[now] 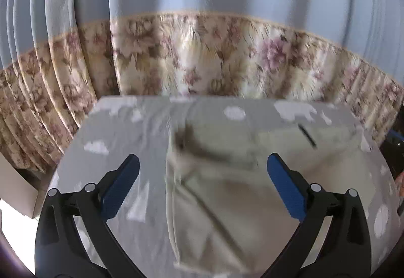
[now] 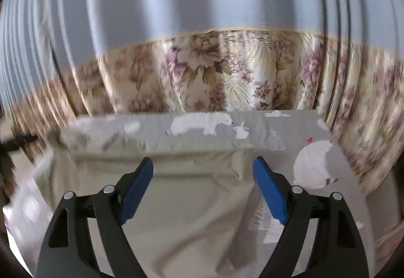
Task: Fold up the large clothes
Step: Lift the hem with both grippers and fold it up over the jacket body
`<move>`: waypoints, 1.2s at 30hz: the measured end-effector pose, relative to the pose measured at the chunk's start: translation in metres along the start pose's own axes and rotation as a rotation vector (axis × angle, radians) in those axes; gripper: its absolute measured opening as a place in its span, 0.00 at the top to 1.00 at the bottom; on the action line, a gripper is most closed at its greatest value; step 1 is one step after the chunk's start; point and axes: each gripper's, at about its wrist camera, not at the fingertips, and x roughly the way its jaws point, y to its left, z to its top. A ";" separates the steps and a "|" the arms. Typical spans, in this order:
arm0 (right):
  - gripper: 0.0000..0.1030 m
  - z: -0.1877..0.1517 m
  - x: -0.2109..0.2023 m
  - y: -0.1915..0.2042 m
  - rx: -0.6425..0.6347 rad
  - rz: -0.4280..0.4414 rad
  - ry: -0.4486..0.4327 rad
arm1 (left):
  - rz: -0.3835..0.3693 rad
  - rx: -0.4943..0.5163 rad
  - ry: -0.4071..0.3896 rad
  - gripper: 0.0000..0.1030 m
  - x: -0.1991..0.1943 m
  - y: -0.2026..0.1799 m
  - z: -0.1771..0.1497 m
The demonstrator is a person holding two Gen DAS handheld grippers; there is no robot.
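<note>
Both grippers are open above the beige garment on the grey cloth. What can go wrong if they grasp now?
1. The beige garment lies wrinkled, so the left gripper may pinch several layers and fold it crooked.
2. The right gripper could also catch the grey patterned cloth beneath and drag it.
3. Both views are blurred, so the garment's edges are hard to judge; a grasp may miss.
</note>
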 end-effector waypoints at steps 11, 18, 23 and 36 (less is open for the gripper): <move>0.74 0.004 0.117 0.036 -0.111 -0.001 0.266 | -0.033 0.109 0.249 0.69 0.109 -0.030 -0.003; 0.85 0.029 0.176 0.007 -0.026 -0.118 0.381 | 0.148 0.039 0.377 0.79 0.177 0.002 0.033; 0.58 0.031 0.119 -0.014 0.065 -0.030 0.255 | 0.148 -0.052 0.343 0.38 0.142 0.034 0.032; 0.98 -0.067 0.060 -0.059 0.402 0.209 0.264 | -0.133 -0.157 0.318 0.73 0.084 0.034 -0.039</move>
